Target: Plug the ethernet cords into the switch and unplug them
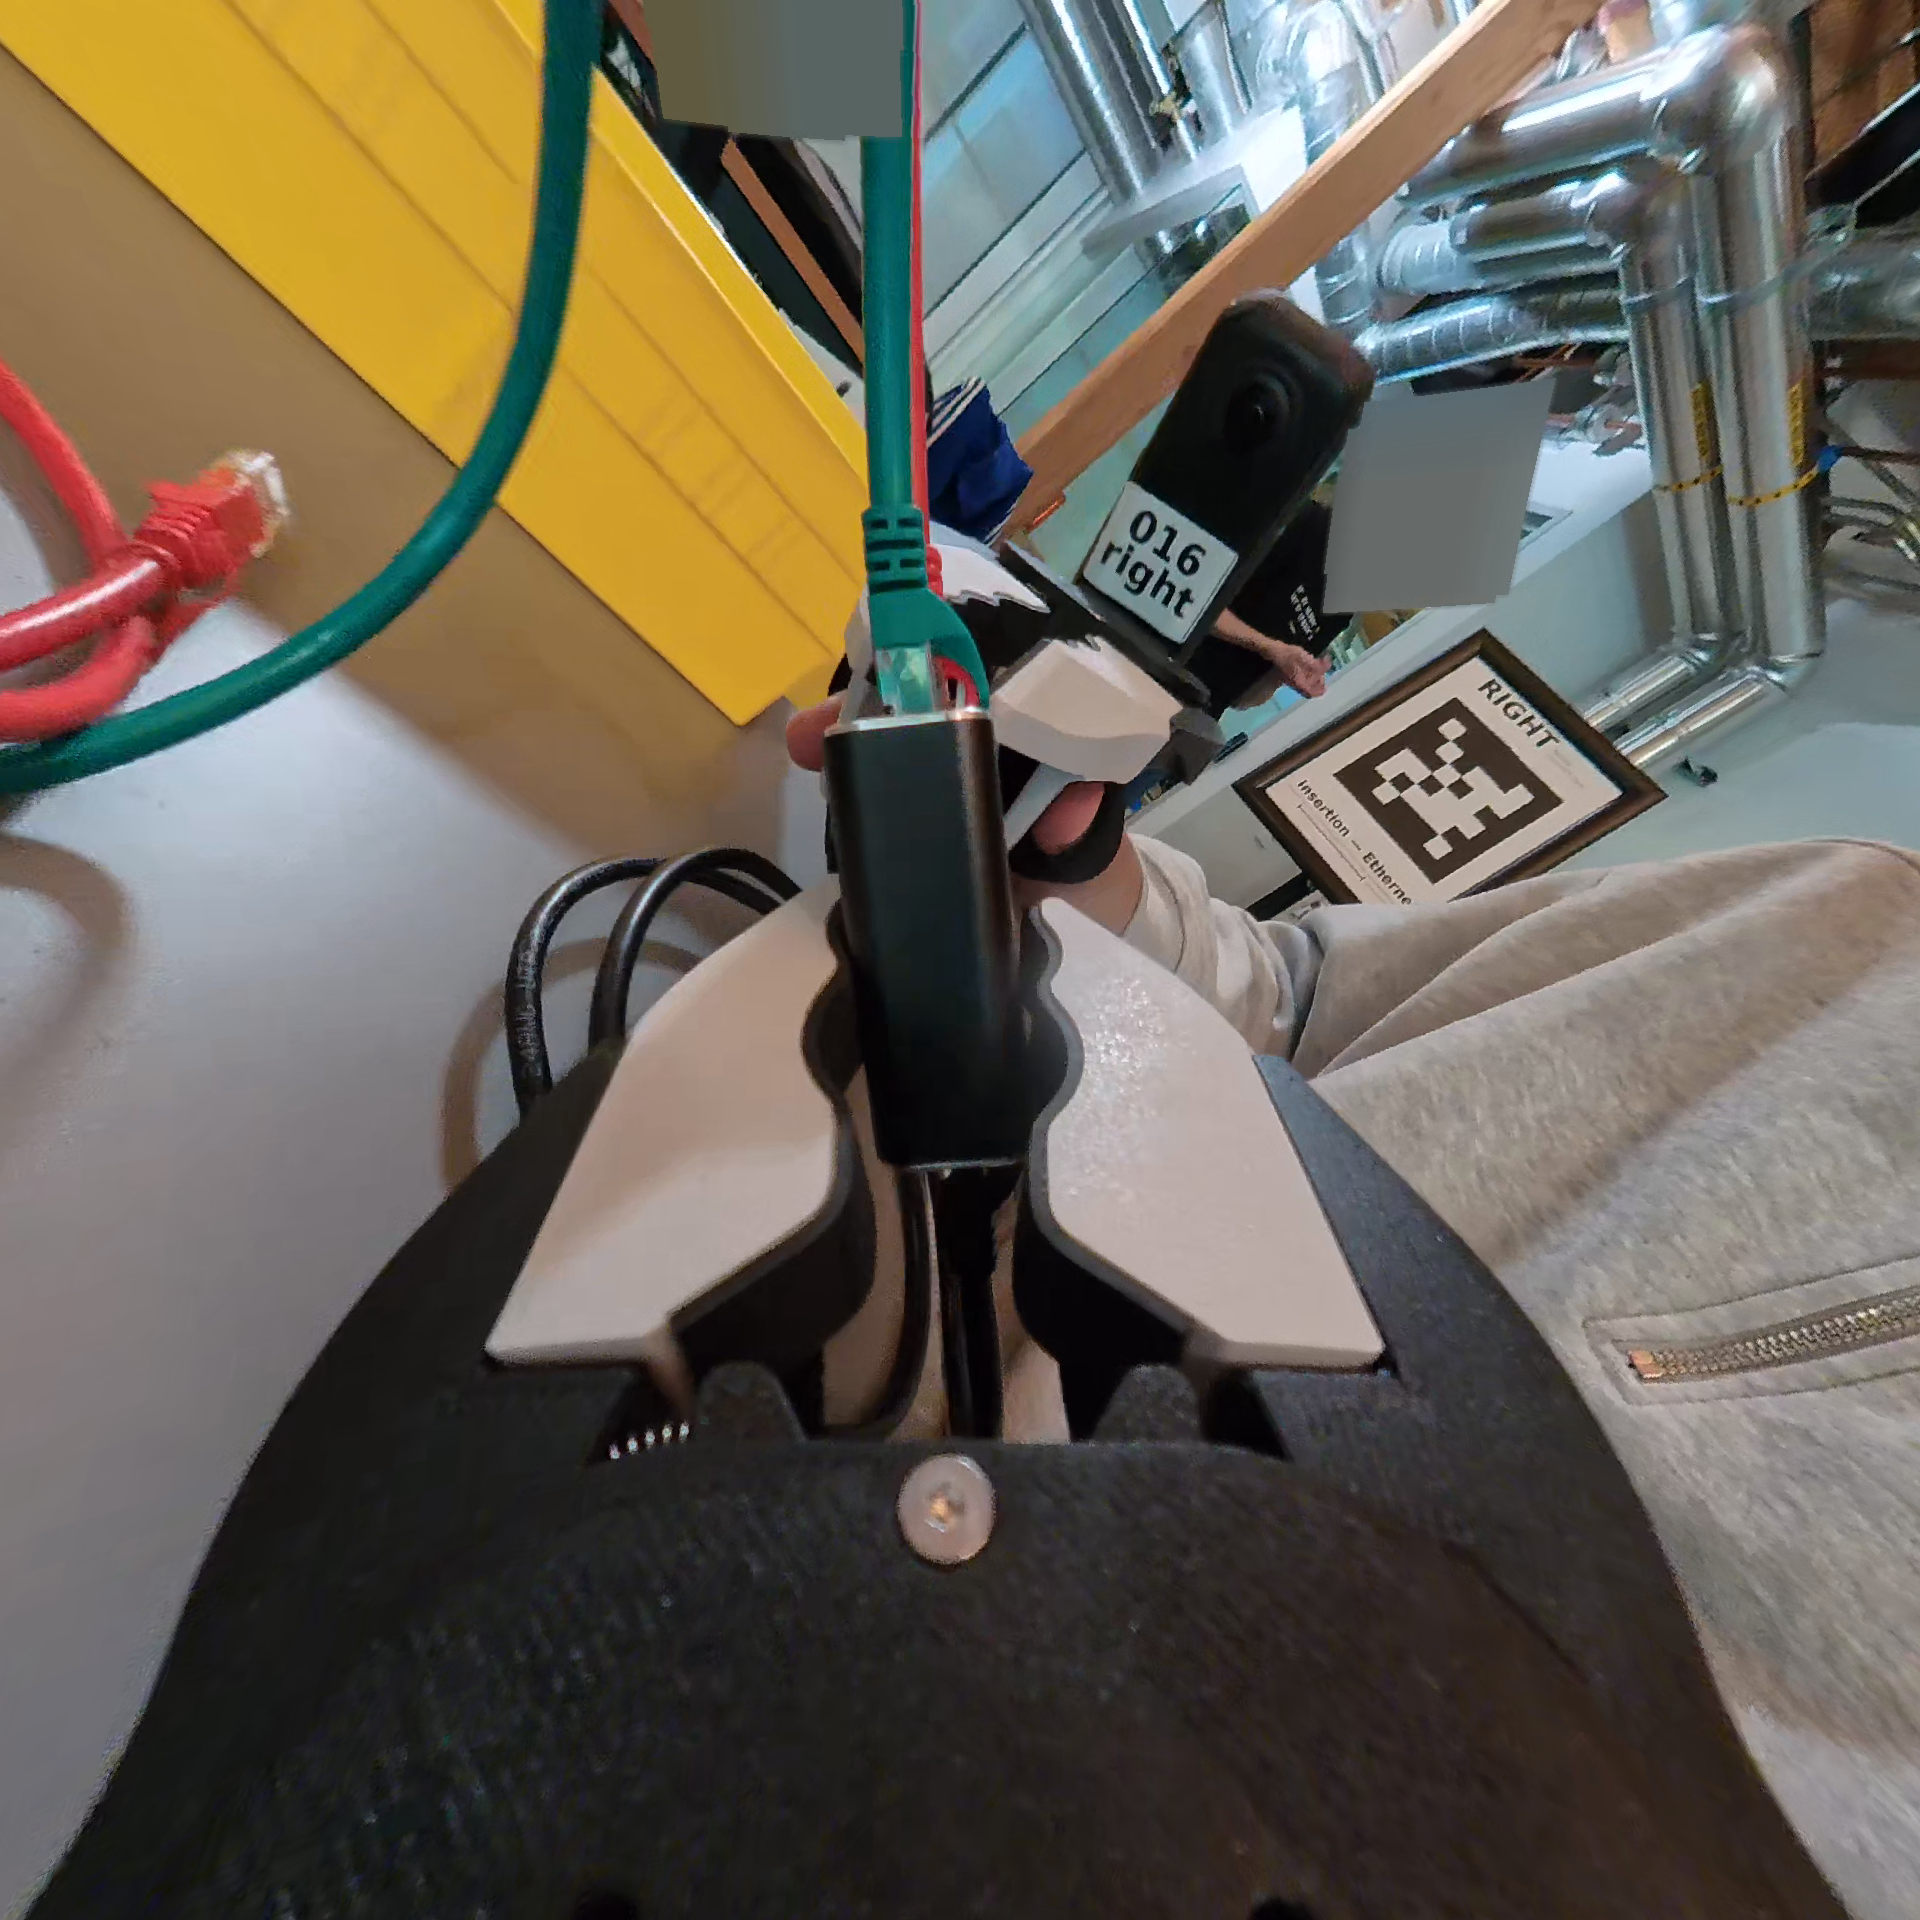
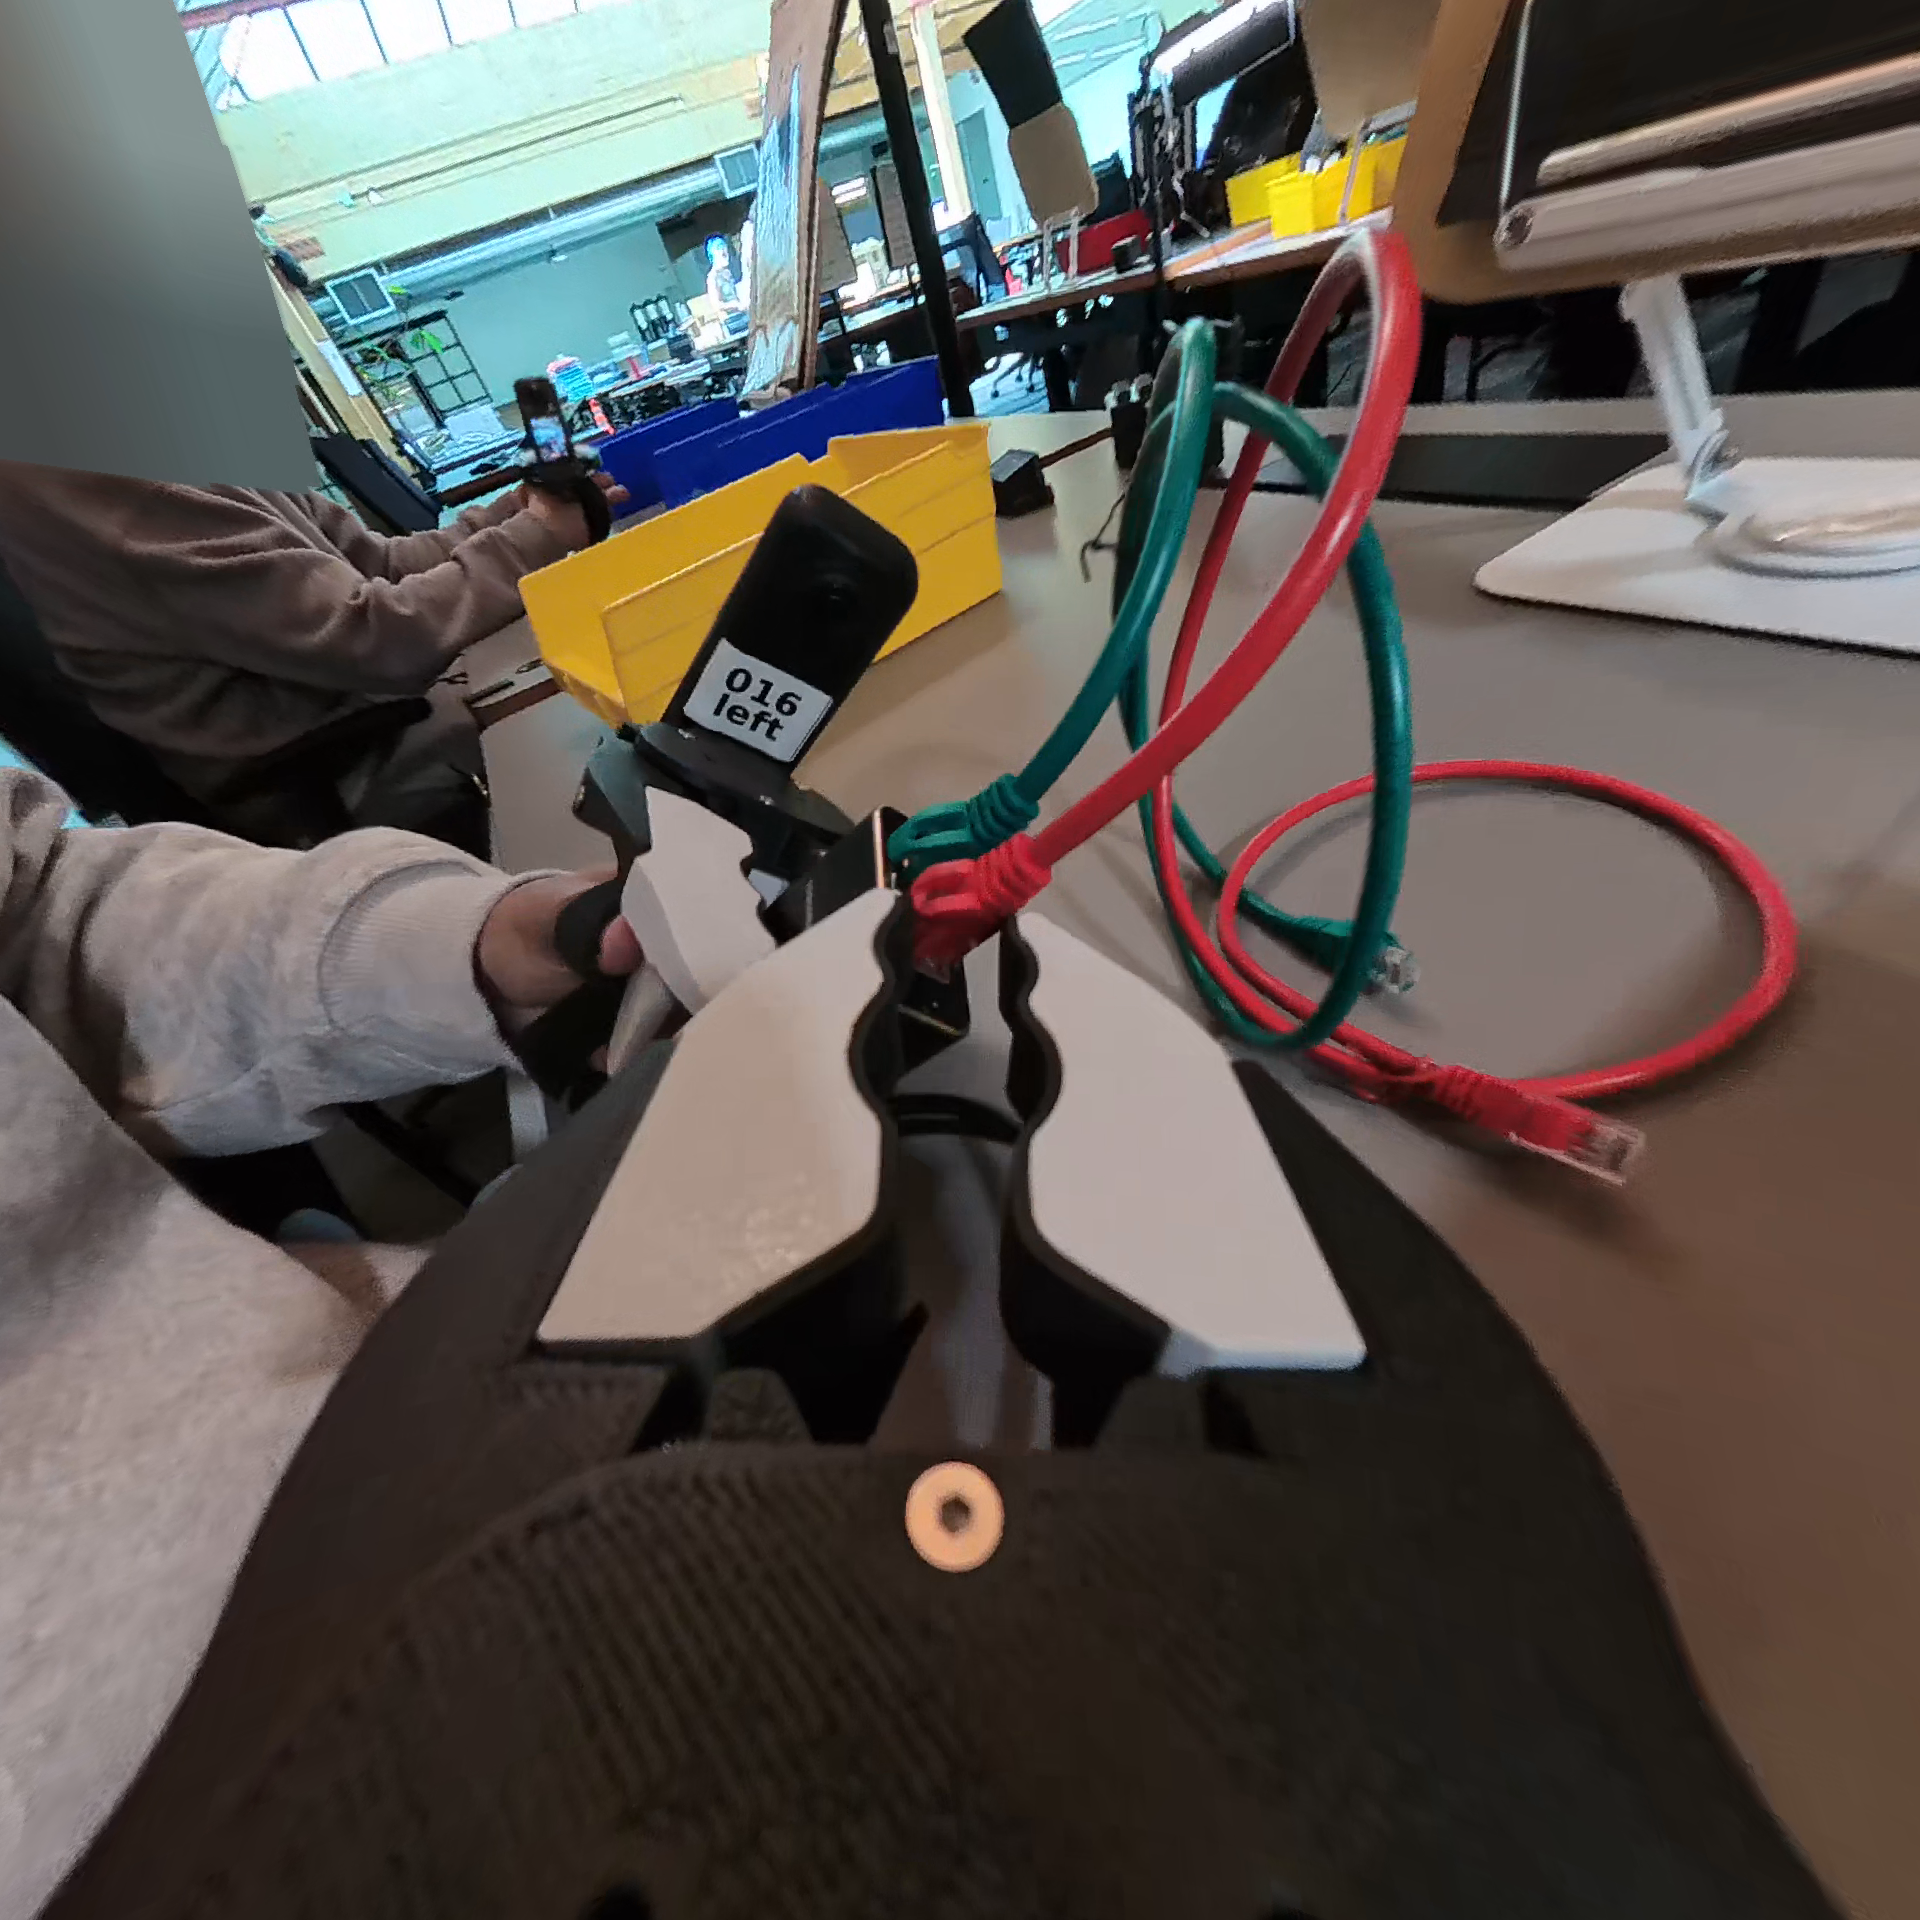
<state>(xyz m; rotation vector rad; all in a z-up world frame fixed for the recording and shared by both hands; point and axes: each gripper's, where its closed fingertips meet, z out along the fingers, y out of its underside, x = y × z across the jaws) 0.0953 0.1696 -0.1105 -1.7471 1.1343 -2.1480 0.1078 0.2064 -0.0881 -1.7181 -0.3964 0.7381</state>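
My left gripper [image 1: 935, 925] is shut on the small black switch [image 1: 925, 935] and holds it above the table. The green cord's plug [image 1: 902, 644] sits in the switch's far end, with the red cord's plug beside it. In the right wrist view my right gripper [image 2: 956, 935] is closed on the red plug [image 2: 951, 904], which is in the switch [image 2: 831, 883] just below the green plug [image 2: 951, 826]. The left gripper [image 2: 790, 894] shows there too, opposite mine. Both cords loop over the table; their free plugs, green [image 2: 1387, 961] and red [image 2: 1579, 1138], lie loose.
A yellow bin [image 2: 644, 613] stands behind the switch on the grey table [image 2: 1558, 727]. A monitor's white stand base [image 2: 1714, 561] is at the far right. The switch's black cable [image 1: 582, 966] coils on the table. Another person's sleeve [image 2: 260, 592] is at the left. A framed marker card [image 1: 1455, 790] stands nearby.
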